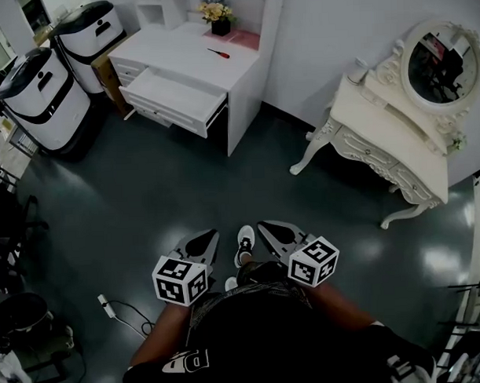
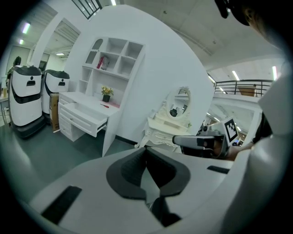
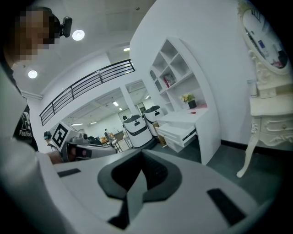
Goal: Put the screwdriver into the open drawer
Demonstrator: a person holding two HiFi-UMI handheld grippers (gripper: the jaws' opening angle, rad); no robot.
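Note:
A red-handled screwdriver [image 1: 218, 53] lies on top of the white desk [image 1: 244, 73] at the far end of the room, near a pink mat. Below the desktop, the top drawer [image 1: 174, 99] stands pulled out and open. Both also show small in the left gripper view, screwdriver [image 2: 104, 105] and drawer [image 2: 87, 119], and in the right gripper view, screwdriver [image 3: 192, 112] and drawer [image 3: 177, 132]. My left gripper [image 1: 201, 241] and right gripper [image 1: 274, 231] are held close to the body, far from the desk, both shut with nothing in them.
Two white-and-black machines [image 1: 42, 95] [image 1: 93, 31] stand left of the desk. An ornate cream dressing table [image 1: 395, 138] with an oval mirror stands at the right. A flower pot [image 1: 220, 22] sits on the desk. A cable [image 1: 110, 307] lies on the dark floor.

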